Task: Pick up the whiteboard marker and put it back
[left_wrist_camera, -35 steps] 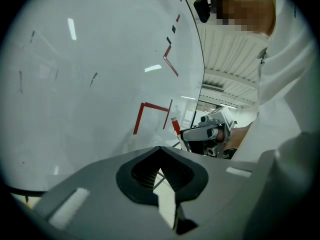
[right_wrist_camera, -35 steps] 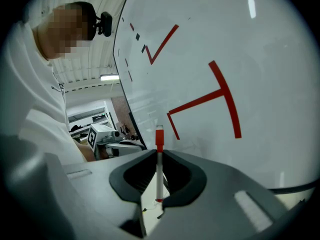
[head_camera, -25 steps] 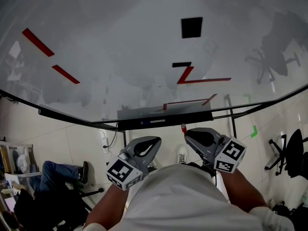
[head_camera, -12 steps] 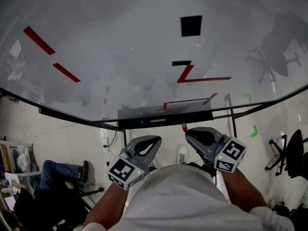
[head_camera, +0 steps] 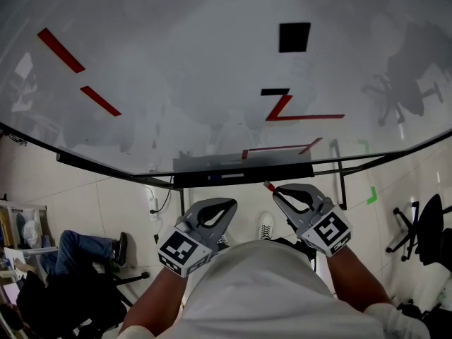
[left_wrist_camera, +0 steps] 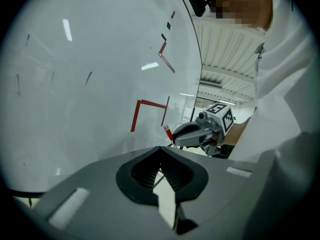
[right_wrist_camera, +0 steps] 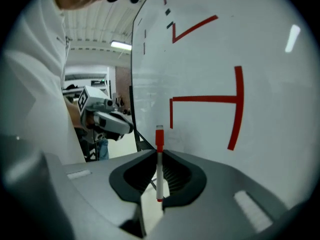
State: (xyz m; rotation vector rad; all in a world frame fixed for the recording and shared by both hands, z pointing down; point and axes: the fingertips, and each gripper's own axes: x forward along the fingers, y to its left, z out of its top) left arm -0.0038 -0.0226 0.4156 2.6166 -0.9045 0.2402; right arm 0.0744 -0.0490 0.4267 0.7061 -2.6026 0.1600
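The whiteboard marker [right_wrist_camera: 159, 159], white with a red cap, stands upright between the jaws of my right gripper [right_wrist_camera: 159, 154], which is shut on it. In the head view the red cap [head_camera: 269, 186] pokes out past the right gripper [head_camera: 279, 193], just below the whiteboard's dark tray [head_camera: 244, 176]. My left gripper [head_camera: 227, 207] hovers beside it, to the left, shut with nothing in it. From the left gripper view, its closed tips [left_wrist_camera: 160, 150] point at the whiteboard [left_wrist_camera: 90, 74], with the right gripper [left_wrist_camera: 200, 131] and marker tip [left_wrist_camera: 168, 132] beyond.
The whiteboard [head_camera: 176, 69] carries red strokes, a red Z [head_camera: 282, 108] and a black square [head_camera: 294, 37]. Its stand legs [head_camera: 342, 182] drop to a tiled floor. A seated person [head_camera: 78, 253] is at lower left, an office chair [head_camera: 424, 224] at right.
The right gripper has turned slightly about its own axis and edged a little left with the marker. The left gripper has barely moved.
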